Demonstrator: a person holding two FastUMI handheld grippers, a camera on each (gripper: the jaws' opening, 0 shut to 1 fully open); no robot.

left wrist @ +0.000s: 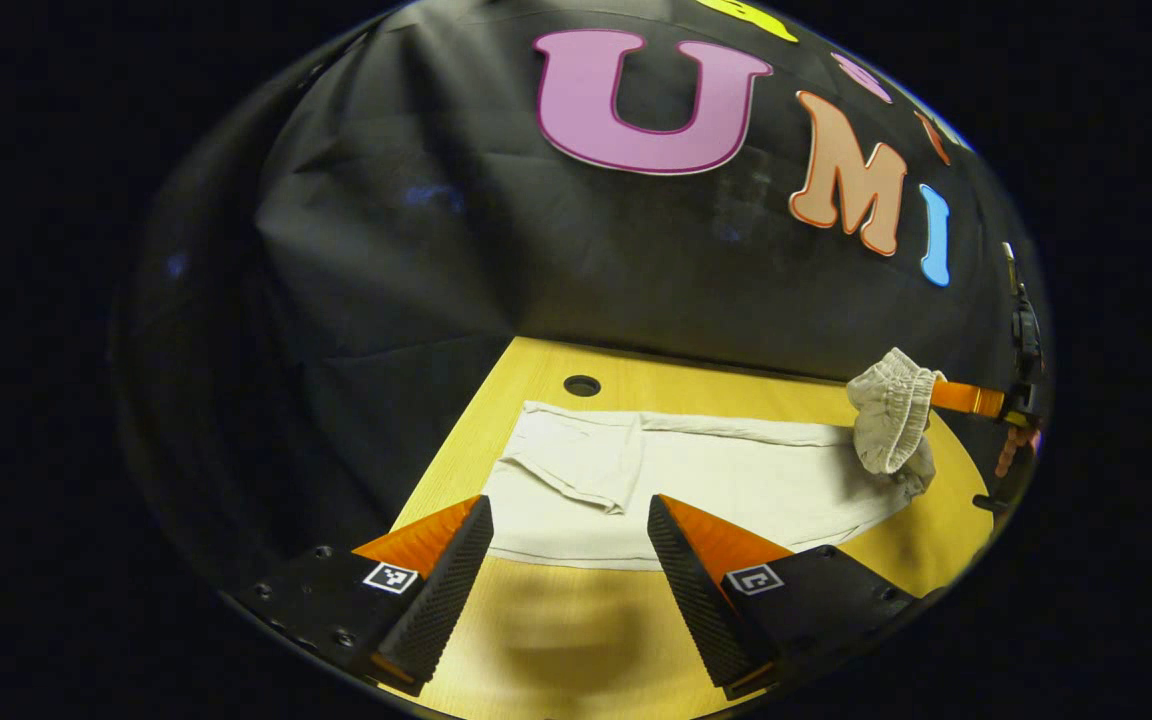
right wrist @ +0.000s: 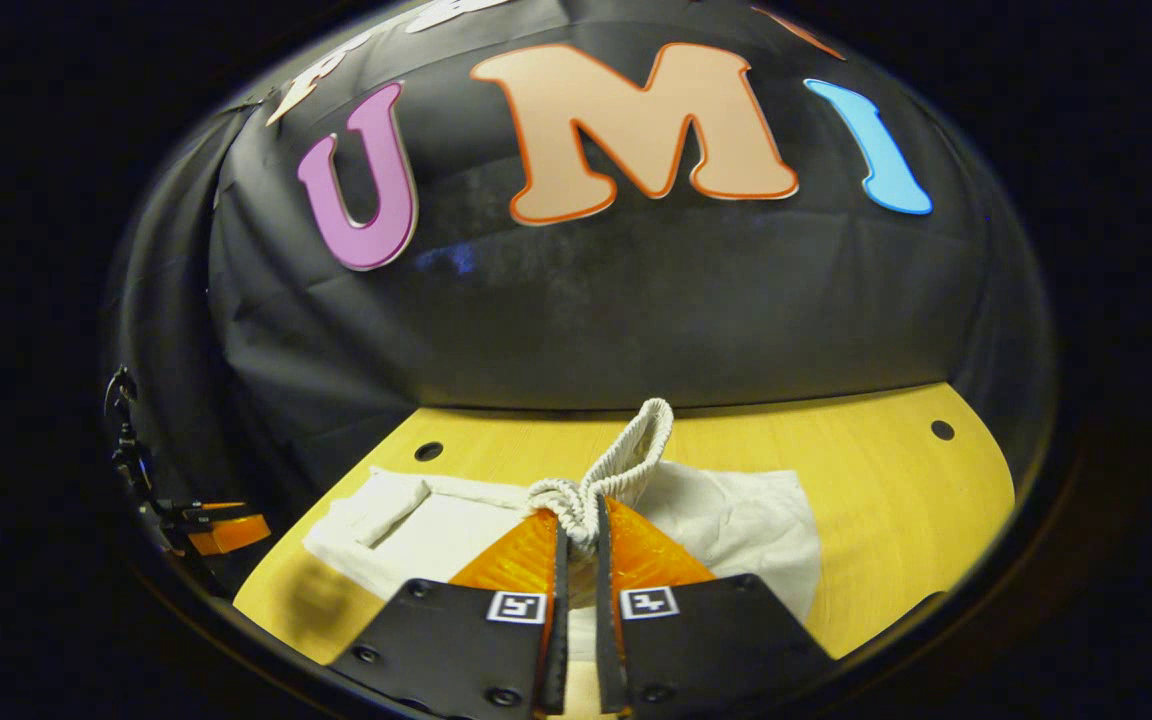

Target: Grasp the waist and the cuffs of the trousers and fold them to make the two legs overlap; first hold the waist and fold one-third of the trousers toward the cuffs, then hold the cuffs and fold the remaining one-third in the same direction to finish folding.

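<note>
Cream trousers [left wrist: 716,480] lie lengthwise on the wooden table [left wrist: 556,620], legs overlapped, with the cuffs [left wrist: 576,460] toward the left of the left gripper view. My left gripper [left wrist: 568,528] stands open above the near edge of the cloth by the cuffs, nothing between its fingers. The right gripper [left wrist: 971,400] shows far right in that view, lifting the ribbed waist [left wrist: 891,415] off the table. In the right gripper view my right gripper [right wrist: 578,535] is shut on the elastic waist [right wrist: 626,455], which bunches up above the fingertips. The trousers [right wrist: 736,520] spread out beneath.
Round holes [left wrist: 582,385] [right wrist: 942,430] are cut in the table near its far edge. The black booth cloth rises right behind the table. The left gripper [right wrist: 221,535] shows at the far left of the right gripper view.
</note>
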